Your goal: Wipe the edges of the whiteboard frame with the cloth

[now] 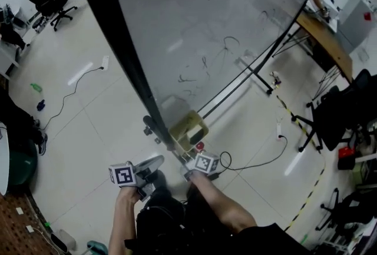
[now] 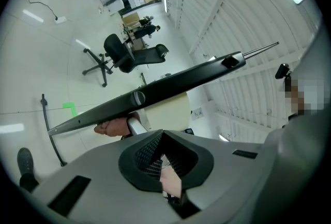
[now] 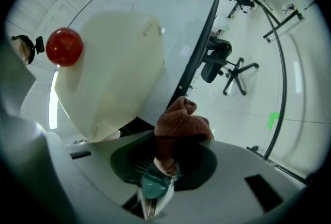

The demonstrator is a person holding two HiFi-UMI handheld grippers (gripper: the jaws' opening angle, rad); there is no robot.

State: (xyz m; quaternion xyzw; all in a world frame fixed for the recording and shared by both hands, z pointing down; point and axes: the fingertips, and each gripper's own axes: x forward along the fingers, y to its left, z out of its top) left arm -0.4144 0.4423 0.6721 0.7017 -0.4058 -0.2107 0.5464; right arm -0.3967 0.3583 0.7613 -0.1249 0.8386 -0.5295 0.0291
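The whiteboard's black frame edge runs from the top left down toward both grippers. My right gripper is shut on a reddish-brown cloth, and the bunched cloth sits against the black frame edge. My left gripper is just left of the frame's lower end, jaws shut, with no cloth seen in them. In the left gripper view the frame crosses just ahead of the left gripper. A pinkish-brown lump shows behind it.
A cream jug with a red cap stands at the board's foot beside the right gripper. The board's stand legs, floor cables, black office chairs and a desk surround the spot.
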